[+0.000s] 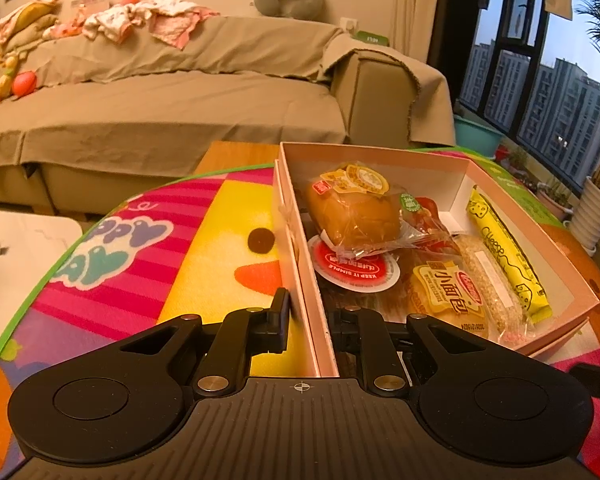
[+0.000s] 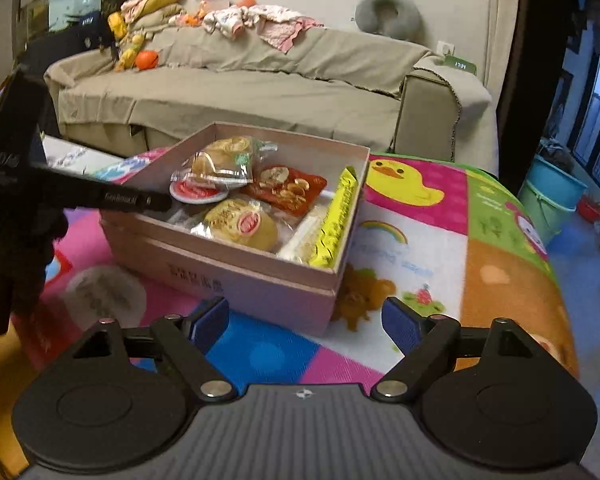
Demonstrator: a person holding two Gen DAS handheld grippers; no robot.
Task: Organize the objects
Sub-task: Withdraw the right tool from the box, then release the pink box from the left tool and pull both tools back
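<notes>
- Your left gripper (image 1: 309, 316) had its fingers clamped on the near wall of the pink box (image 1: 296, 216), which sat on the play mat (image 1: 148, 264).
- Your right gripper (image 2: 305, 326) hung released, holding nothing, just before the box corner.
- Lifting by that one thin wall risked tilting the box and spilling the snack packets (image 2: 240, 222).

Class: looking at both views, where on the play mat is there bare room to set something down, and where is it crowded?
Free: the play mat right of the pink box, and the mat left of it. Crowded: inside the box, snack packets cover the floor.
</notes>
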